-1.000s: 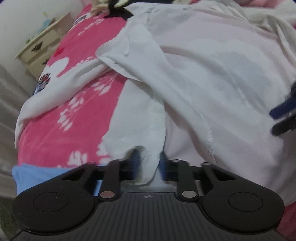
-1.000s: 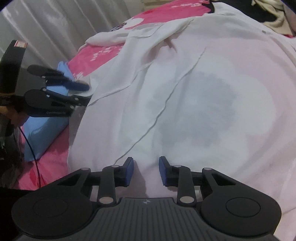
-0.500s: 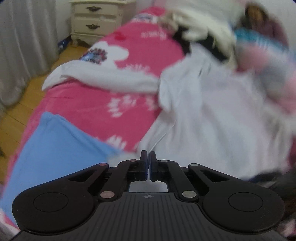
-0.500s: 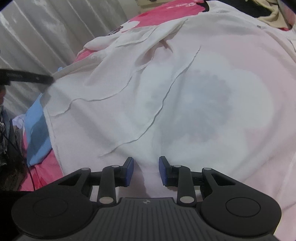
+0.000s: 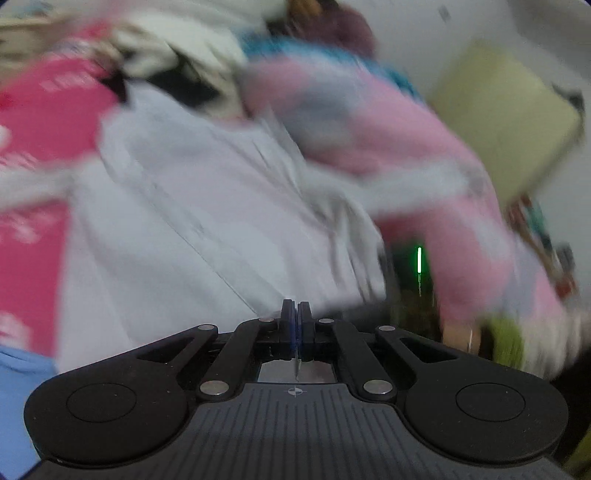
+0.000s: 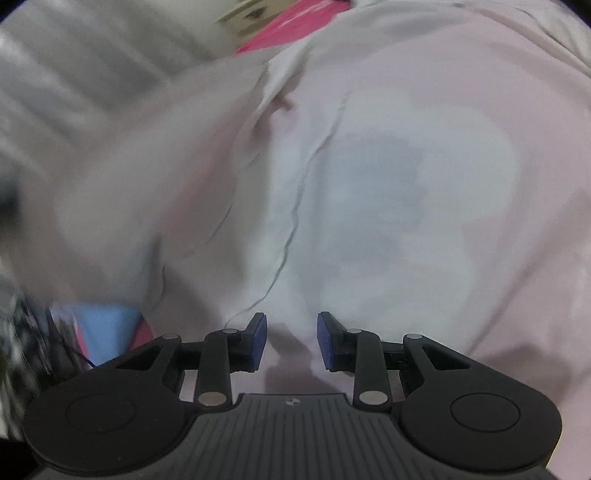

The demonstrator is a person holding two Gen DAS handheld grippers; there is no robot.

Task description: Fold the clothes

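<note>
Your left gripper (image 5: 295, 314) is clamped on the shirt's (image 5: 192, 206) edge, lifting it off the bed (image 5: 33, 122) to fold. Your right gripper (image 6: 291, 332) straddles a pinch of shirt, jaws apart, anchoring it.

Pink floral bed (image 5: 33, 122), white wall (image 5: 480, 22)

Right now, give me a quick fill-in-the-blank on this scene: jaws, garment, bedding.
1. The left gripper has its jaws ____.
2. The right gripper has its jaws standing ____, over the thin white shirt.
3. The floral bedspread beneath the shirt is ____ in colour.
4. The folded cloth at the bed's near edge is light ____.

Missing words: shut; apart; pink; blue
</note>
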